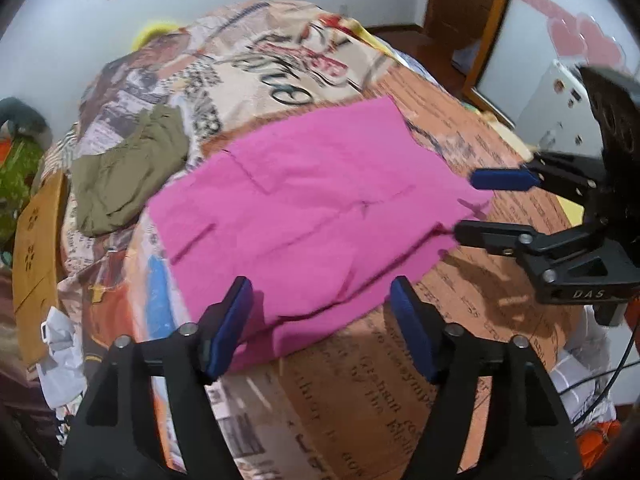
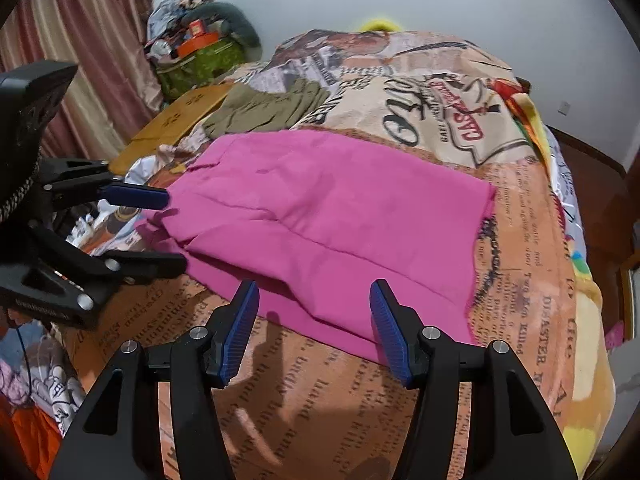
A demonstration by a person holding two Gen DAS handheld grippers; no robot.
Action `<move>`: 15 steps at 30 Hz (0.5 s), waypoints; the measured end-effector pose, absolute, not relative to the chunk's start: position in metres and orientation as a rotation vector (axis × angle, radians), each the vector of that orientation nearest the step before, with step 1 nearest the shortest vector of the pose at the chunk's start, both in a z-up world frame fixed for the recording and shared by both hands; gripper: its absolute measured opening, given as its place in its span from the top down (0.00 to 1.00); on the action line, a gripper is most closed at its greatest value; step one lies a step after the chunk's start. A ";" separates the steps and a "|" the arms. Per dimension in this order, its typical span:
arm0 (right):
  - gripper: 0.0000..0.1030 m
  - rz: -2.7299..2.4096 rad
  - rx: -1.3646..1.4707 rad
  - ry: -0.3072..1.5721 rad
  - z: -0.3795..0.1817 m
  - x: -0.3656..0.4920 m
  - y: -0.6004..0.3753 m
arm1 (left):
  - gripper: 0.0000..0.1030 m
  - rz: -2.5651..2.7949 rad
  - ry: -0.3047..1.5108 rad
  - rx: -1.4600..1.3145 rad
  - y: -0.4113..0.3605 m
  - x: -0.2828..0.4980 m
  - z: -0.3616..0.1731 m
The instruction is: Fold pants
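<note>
Both tongs, left (image 1: 320,328) and right (image 2: 314,330), stand apart and empty at the near edge of the pink pants (image 1: 312,216), which lie folded on the bed (image 2: 520,240), long axis running crosswise, both equally near.

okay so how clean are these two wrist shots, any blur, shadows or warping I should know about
Left wrist view: motion-smeared, the pink pants and bedspread print soft; the left gripper throws shadows onto the cloth. Right wrist view: sharper, newspaper text on the bedspread legible, right gripper shadows falling on the cover. Both: strong fisheye bulge, black corners, flat indoor light, no glare.
</note>
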State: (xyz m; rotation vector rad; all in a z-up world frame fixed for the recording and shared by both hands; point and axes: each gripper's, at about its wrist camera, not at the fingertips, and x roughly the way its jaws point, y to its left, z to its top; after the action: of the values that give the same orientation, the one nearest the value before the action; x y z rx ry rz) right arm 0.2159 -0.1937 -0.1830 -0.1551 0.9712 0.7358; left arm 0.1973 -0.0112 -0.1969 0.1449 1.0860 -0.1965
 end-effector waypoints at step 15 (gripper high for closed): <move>0.32 0.538 -0.085 0.897 -0.167 0.233 -0.249 | 0.21 0.030 1.020 -0.043 0.079 0.200 -0.178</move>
State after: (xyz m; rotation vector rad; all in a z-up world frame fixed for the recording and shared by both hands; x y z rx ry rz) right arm 0.2328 -0.2489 -0.1673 -0.0846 0.8965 0.5376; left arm 0.2001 0.0790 -0.1781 -0.0434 1.0198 0.0300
